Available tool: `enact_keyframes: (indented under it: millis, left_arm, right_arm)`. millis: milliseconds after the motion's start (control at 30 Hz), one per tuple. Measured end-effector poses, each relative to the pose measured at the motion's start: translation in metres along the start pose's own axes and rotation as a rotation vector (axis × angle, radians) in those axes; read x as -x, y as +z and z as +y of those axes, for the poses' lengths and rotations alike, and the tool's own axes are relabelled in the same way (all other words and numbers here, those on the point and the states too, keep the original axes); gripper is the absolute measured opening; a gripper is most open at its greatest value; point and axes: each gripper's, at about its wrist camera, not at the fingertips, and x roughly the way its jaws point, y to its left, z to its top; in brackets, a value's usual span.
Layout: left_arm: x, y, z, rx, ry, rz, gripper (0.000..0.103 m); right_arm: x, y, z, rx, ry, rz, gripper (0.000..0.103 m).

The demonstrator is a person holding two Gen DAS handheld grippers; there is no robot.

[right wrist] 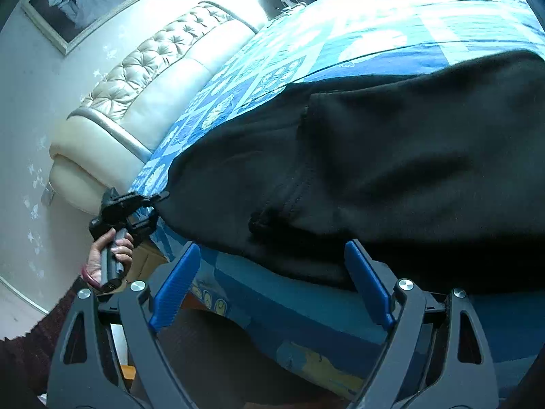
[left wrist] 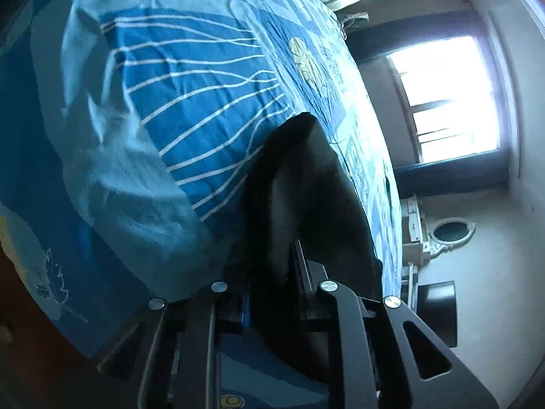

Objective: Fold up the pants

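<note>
- Black fleece pants point(right wrist: 391, 170) are spread across the blue patterned bedsheet point(right wrist: 357, 54), reaching the bed's near edge.
- A cream tufted headboard point(right wrist: 143, 78) bounds the far end; a framed picture point(right wrist: 81, 3) is hung above it.
- The left gripper point(right wrist: 150, 201) is pinched shut on the pants' corner at the bed's side edge, beside the headboard.
- The right gripper point(right wrist: 272, 286) is spread wide at the near edge, one blue pad touching the fabric.
- Open floor is seen beyond the bed, toward a bright window point(left wrist: 453, 95).

Black pants point(right wrist: 391, 170) cover the near bed edge; the blue bedspread point(right wrist: 391, 44) beyond lies open.
</note>
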Motion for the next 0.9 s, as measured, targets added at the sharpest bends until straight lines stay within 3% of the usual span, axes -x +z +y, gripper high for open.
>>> enact_keyframes:
  millis: [167,333,667,900]
  left_arm:
    - [0.008,0.006,0.001,0.072,-0.098,-0.020,0.015]
    - [0.015,0.007,-0.030,0.021,-0.157,-0.047,0.015]
    - [0.029,-0.013,-0.109,-0.155,-0.171,-0.078,0.015]
    - [0.025,-0.049,-0.185,-0.378,-0.178,-0.051,0.015]
  right_arm:
    - [0.003,0.000,-0.001,-0.004,0.014,-0.010,0.087]
    - [0.006,0.000,-0.002,-0.011,0.022,-0.027,0.087]
    - [0.028,-0.007,-0.008,-0.051,0.021,-0.101,0.087]
    - [0.037,-0.008,-0.011,-0.070,0.030,-0.131,0.087]
